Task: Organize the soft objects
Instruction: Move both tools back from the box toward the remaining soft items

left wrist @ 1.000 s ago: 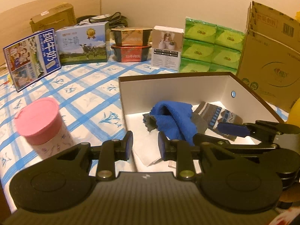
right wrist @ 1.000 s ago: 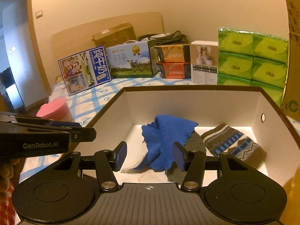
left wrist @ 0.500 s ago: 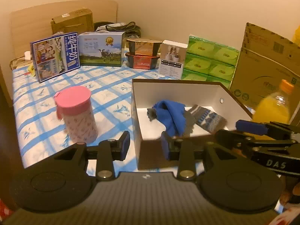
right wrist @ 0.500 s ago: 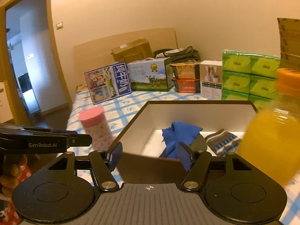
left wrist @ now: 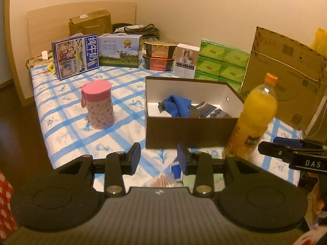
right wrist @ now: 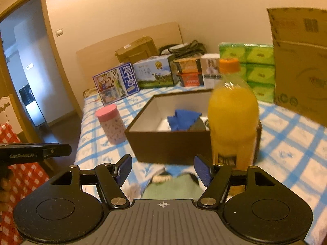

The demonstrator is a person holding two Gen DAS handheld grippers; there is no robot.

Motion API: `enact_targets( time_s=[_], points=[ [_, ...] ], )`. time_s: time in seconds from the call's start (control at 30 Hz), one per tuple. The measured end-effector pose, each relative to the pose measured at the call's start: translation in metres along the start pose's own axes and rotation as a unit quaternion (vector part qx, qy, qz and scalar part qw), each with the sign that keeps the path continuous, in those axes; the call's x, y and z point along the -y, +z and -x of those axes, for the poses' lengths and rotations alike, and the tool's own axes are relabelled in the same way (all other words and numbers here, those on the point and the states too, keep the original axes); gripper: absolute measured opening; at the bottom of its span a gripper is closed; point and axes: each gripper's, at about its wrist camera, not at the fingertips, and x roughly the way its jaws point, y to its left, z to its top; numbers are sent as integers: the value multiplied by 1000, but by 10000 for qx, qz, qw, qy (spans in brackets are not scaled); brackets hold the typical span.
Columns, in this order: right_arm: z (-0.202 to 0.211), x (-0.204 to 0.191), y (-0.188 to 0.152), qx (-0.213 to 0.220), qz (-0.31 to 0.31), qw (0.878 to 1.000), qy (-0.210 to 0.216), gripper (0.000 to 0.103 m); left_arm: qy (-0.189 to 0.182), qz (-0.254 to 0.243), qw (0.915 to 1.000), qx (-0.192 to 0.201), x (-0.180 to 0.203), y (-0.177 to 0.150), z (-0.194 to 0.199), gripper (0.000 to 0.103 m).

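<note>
Open brown box [left wrist: 190, 127], white inside, sits on the bed. Contents: a crumpled blue cloth [left wrist: 178, 107] left of centre, a small grey cloth [left wrist: 162, 106] touching its left edge, and a striped grey-and-blue sock [left wrist: 210, 110] to the right of the blue cloth. All three lie on the box floor.

Pink-lidded canister [left wrist: 99, 104] stands upright, lid on, well left of the box; contents not visible. Orange drink bottle [left wrist: 254, 118] with orange cap stands just beside the box's near right corner, nearly full.

Surface: bedcover [left wrist: 67, 122] in white with blue check. Along the far edge: blue milk carton box [left wrist: 74, 56] leaning, a second cow-printed box [left wrist: 119, 51], two stacked food tubs [left wrist: 159, 56], a small white box [left wrist: 186, 61], green tissue packs [left wrist: 221, 62]. A large cardboard carton [left wrist: 286, 77] stands at right. Wooden headboard and beige wall behind; an open doorway [right wrist: 26, 77] shows at left in the right wrist view.

Left gripper [left wrist: 159, 159]: jaws apart and opening, nothing between the blue pads, hanging above the near bed edge, short of the box.

Right gripper [right wrist: 161, 169]: jaws spread wider, nothing gripped; the bottle stands beyond its right finger, not touching. Something green and blurred lies below it; cannot identify.
</note>
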Motion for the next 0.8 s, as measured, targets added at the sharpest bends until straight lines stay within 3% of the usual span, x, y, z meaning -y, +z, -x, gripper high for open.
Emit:
enact_targets(
  time_s=[0.4,0.8],
  points=[
    [32,4,-31,-342,-78,9993,-122,67,30,128,9996,-238,17,-35,36,36],
    [25,13,-50,-696,-108,9969,-346,67,-7,-13,9981,-623,19,-55,21,38]
  ],
)
